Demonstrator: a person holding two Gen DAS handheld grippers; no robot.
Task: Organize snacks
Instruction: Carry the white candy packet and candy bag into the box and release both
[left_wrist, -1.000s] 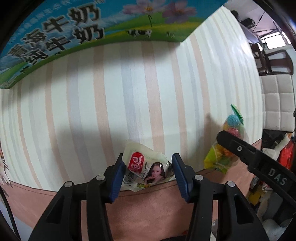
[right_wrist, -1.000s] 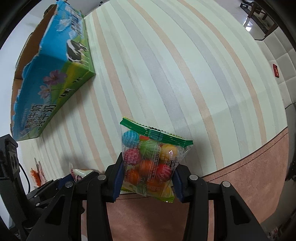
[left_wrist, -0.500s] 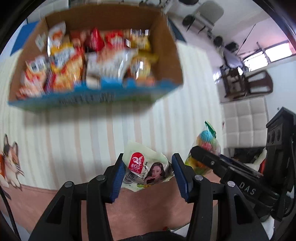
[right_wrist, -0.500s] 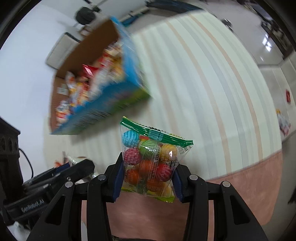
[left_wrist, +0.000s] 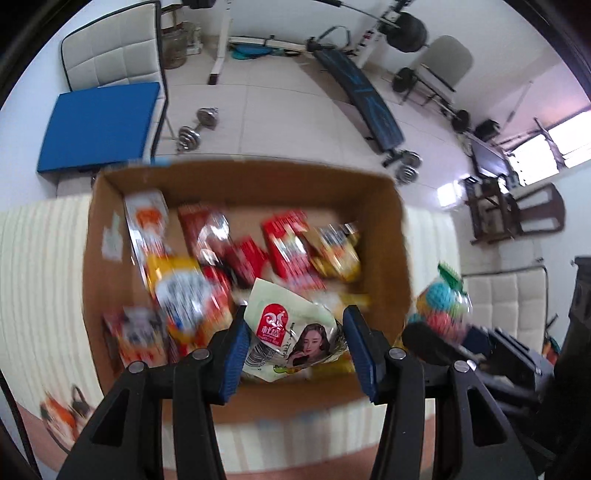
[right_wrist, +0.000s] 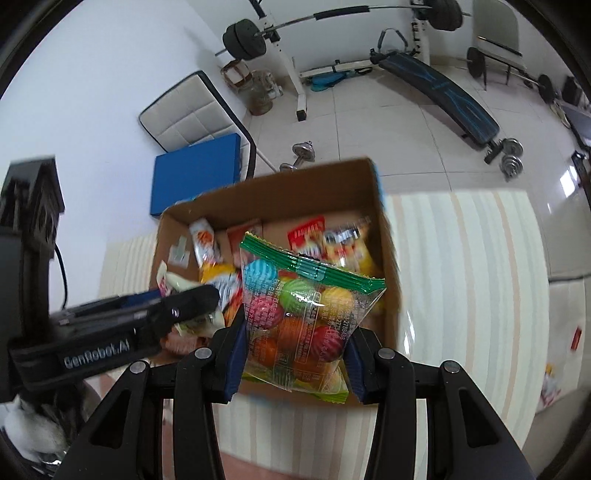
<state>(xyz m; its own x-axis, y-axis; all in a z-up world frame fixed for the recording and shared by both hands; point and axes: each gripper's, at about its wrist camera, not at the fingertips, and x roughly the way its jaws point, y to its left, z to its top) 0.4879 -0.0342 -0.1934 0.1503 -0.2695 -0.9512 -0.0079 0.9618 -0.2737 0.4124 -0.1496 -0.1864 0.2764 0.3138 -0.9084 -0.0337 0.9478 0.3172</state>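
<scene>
Both packets look light, soft and crinkly, best pinched across the body. The left gripper (left_wrist: 293, 341) clamps the pale snack packet (left_wrist: 288, 332) over the cardboard box (left_wrist: 400, 254); the right gripper (right_wrist: 293, 354) squeezes the candy-ball bag (right_wrist: 299, 314), seemingly above the box's near edge, both angled steeply downward

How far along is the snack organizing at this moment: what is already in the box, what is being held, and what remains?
Done: the cardboard box already holds many snack packets. In hand: the left gripper is shut on a pale green snack pouch, and the right gripper is shut on a bag of colorful candy balls, both in front of the open box. Left: releasing both into it. Whether other snacks wait elsewhere is not visible.
</scene>
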